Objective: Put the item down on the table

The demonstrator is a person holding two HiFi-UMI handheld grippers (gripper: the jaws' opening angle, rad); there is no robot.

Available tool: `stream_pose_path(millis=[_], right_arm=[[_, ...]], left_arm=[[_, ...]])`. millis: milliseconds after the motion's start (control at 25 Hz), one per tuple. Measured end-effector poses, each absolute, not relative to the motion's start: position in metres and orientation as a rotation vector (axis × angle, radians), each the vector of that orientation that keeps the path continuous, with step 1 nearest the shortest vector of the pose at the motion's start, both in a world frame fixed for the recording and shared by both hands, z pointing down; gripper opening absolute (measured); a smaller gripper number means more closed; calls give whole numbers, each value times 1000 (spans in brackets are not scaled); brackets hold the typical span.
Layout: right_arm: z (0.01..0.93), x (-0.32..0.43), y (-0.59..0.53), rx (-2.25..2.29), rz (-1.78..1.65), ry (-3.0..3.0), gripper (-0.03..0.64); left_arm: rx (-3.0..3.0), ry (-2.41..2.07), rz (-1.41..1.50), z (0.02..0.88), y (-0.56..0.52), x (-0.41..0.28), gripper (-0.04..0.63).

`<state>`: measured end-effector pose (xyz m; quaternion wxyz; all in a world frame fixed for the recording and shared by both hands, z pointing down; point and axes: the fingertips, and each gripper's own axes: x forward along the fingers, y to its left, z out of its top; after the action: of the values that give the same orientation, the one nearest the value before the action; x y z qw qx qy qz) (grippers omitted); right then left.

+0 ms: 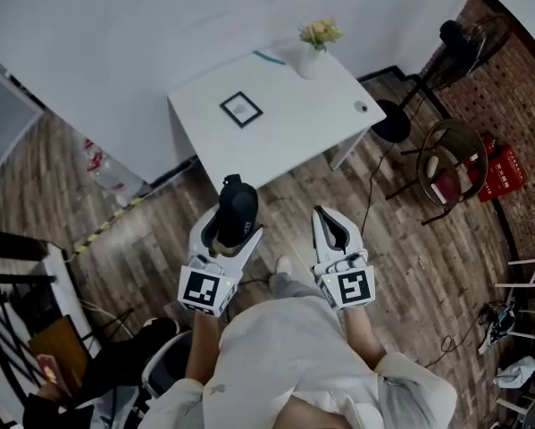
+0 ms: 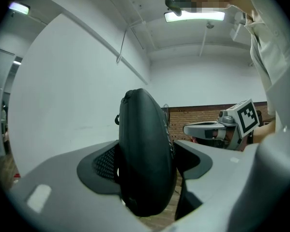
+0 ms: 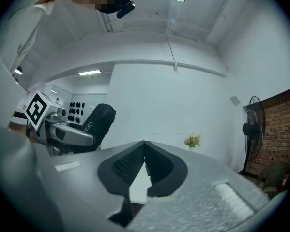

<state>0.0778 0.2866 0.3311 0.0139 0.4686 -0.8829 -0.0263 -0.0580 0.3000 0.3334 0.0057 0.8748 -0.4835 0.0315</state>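
The table (image 1: 289, 146) front is bare; frame (image 1: 241, 109) and vase (image 1: 312, 59) stand behind.

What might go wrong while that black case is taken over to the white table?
1. The left gripper grips the black case by one end, well short of the table, above wooden floor; it might slip and drop.
2. The table holds a flower vase and a small picture frame; a careless set-down could knock them.

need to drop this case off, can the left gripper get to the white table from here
Probably yes, with a step forward: the left gripper, shut on the black case, faces the white table, only wood floor lies between, and its near edge is bare.
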Motion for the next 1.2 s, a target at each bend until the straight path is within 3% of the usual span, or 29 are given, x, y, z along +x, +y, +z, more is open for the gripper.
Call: stream_pose_path(millis=[1200], right_arm=[[331, 100, 165, 1334, -69, -2834, 5]], left_arm=[[2666, -1642, 112, 328, 183, -26, 354]])
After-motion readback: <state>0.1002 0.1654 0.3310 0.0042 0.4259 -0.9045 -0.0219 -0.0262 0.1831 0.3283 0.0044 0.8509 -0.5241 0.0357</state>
